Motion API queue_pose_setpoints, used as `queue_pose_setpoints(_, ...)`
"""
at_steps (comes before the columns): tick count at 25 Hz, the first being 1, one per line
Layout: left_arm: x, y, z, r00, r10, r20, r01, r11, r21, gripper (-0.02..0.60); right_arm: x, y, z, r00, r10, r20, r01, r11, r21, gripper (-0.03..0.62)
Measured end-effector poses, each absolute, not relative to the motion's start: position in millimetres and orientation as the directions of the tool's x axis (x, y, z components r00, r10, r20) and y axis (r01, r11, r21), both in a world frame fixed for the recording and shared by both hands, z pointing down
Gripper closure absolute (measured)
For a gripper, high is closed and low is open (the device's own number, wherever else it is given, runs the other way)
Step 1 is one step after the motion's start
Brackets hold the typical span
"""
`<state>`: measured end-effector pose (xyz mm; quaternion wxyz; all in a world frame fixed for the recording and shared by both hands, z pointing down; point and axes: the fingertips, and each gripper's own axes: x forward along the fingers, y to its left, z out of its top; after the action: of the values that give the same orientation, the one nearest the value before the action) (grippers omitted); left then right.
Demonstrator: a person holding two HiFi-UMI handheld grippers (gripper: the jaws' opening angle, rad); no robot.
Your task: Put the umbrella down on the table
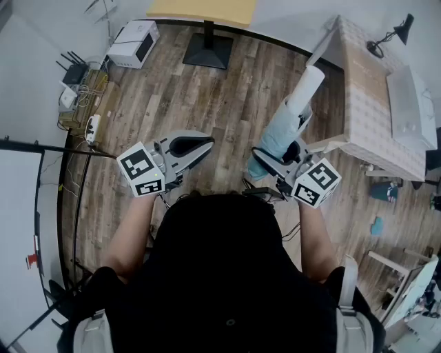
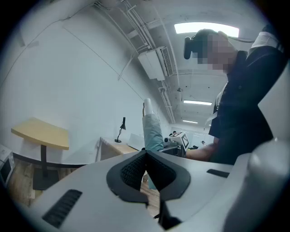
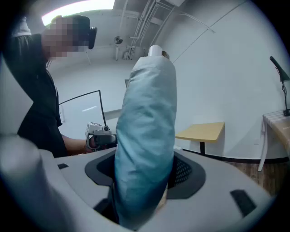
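Note:
A folded light-blue umbrella [image 1: 286,131] with a white tip stands nearly upright in my right gripper [image 1: 272,162], whose jaws are closed round its lower part. In the right gripper view the umbrella [image 3: 147,136] fills the gap between the jaws of the right gripper [image 3: 145,179]. My left gripper [image 1: 200,145] is held level beside it at the left, shut and empty; in its own view the left gripper [image 2: 146,156] has its pads together, and the umbrella [image 2: 152,129] shows beyond them. The table [image 1: 365,89] with a chequered cloth is ahead to the right.
A black desk lamp [image 1: 389,38] and a white flat box [image 1: 406,103] are on the chequered table. A yellow-topped pedestal table [image 1: 200,10] stands ahead; a microwave [image 1: 134,41], a router [image 1: 72,72] and a power strip [image 1: 93,127] lie on the wooden floor at the left.

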<state>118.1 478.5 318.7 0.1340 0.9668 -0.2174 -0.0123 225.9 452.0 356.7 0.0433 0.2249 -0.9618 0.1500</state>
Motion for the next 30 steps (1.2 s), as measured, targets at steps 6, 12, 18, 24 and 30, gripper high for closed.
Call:
queue_pose_setpoints(6,125,482,312,0.893,-0.450,0.026,-0.441,-0.858,0.263,0.571,240,463,359,-0.897,-0.409,0.167,-0.440,0.858,-0.264,0.295)
queue_pose_setpoints(12,124,491,323,0.873,-0.484,0.058,-0.480,-0.834,0.271,0.571,254,470,368,-0.900,-0.399,0.176,-0.435,0.849,-0.301,0.293)
queue_pose_setpoints(18,138,509,329,0.875,-0.479,0.061,-0.475,-0.831,0.287,0.571,257,479,374,-0.911,-0.371,0.181,-0.411,0.855,-0.317,0.293)
queue_pose_setpoints(24,149,521,337,0.874,-0.480,0.072,-0.478,-0.823,0.306,0.571,264,490,376,-0.917,-0.360,0.175,-0.398,0.857,-0.326,0.293)
queue_pose_setpoints(30,172,527,336,0.884,-0.464,0.059,-0.458,-0.835,0.304,0.571,289,496,379,-0.912,-0.376,0.164,-0.410,0.846,-0.341,0.293)
